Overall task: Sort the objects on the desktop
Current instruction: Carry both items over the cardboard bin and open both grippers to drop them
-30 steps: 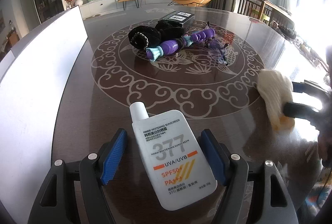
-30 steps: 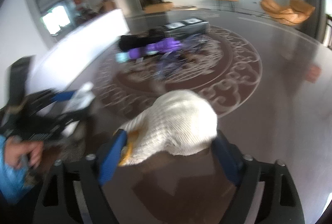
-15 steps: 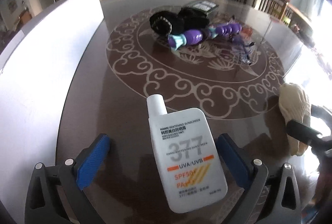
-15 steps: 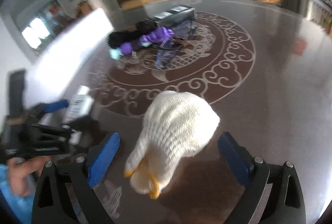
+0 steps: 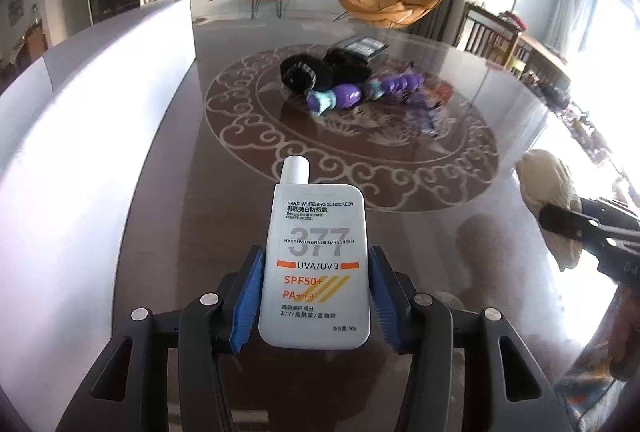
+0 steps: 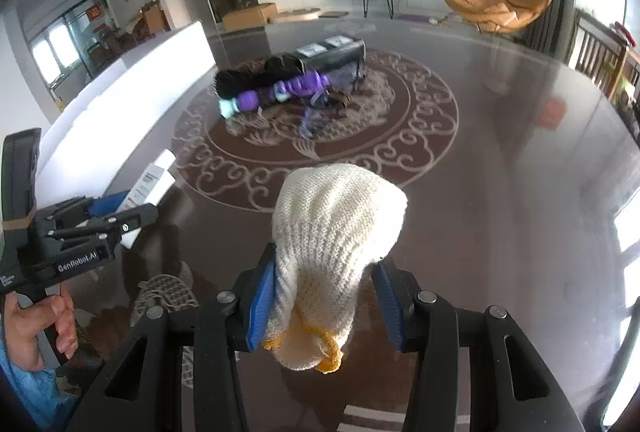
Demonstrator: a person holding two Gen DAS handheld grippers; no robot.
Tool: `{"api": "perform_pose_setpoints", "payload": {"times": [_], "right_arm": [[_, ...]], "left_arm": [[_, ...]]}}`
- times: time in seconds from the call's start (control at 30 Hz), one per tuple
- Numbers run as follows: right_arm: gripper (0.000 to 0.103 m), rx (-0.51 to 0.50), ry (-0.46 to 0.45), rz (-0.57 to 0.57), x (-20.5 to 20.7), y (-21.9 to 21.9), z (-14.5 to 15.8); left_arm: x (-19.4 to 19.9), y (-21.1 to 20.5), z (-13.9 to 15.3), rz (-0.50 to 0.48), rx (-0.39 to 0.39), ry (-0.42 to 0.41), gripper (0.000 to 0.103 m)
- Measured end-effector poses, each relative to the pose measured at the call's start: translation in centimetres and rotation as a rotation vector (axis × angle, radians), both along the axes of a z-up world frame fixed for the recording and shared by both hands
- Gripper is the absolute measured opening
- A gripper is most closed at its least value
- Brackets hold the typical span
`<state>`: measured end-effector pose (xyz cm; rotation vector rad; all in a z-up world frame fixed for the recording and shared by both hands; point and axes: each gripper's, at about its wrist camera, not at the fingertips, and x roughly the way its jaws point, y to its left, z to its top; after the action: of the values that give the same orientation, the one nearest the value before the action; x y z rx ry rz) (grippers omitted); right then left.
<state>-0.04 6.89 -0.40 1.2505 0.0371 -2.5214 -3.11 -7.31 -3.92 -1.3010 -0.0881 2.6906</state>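
My left gripper is shut on a white sunscreen bottle and holds it above the dark table, cap pointing away. My right gripper is shut on a cream knitted glove with a yellow cuff. The glove also shows at the right edge of the left wrist view. The bottle and left gripper show at the left of the right wrist view.
In the middle of the patterned table lie a purple and teal toy, black furry items, a dark box and a crumpled clear wrapper. A white panel runs along the left.
Both grippers opened, then shut again on their objects. The left one now holds the bottle lifted and straightened. The right one grips the glove near its cuff.
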Motion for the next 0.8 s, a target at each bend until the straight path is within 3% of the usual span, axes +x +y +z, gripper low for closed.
{"api": "perform_pose_setpoints", "payload": {"times": [0.2, 0.3, 0.43, 0.6, 0.7, 0.8], "right_arm": [[0.047, -0.066, 0.021, 0.073, -0.4, -3.7, 3.2], [0.047, -0.108, 0.032, 0.145, -0.6, -7.7, 4.8], [0.047, -0.171, 0.051, 0.293, -0.1, -16.0, 7.3], [0.047, -0.204, 0.051, 0.521, 1.8, -28.0, 8.5], [0.047, -0.179, 0.028, 0.599, 2.3, -32.8, 7.5], [0.053, -0.169, -0.050, 0.621, 1.9, -35.9, 5.6]], "left_arm": [[2.8, -2.6, 6.2, 0.035, 0.073, 0.114, 0.051], [3.7, -6.2, 9.4, 0.088, 0.073, 0.171, 0.051], [4.5, -14.0, 11.9, 0.212, 0.078, 0.189, 0.051], [3.9, -23.6, 10.9, 0.359, -0.007, 0.106, 0.051], [3.0, -26.7, 9.3, 0.401, -0.049, 0.035, 0.051], [2.1, -28.4, 7.5, 0.448, -0.077, -0.084, 0.051]]}}
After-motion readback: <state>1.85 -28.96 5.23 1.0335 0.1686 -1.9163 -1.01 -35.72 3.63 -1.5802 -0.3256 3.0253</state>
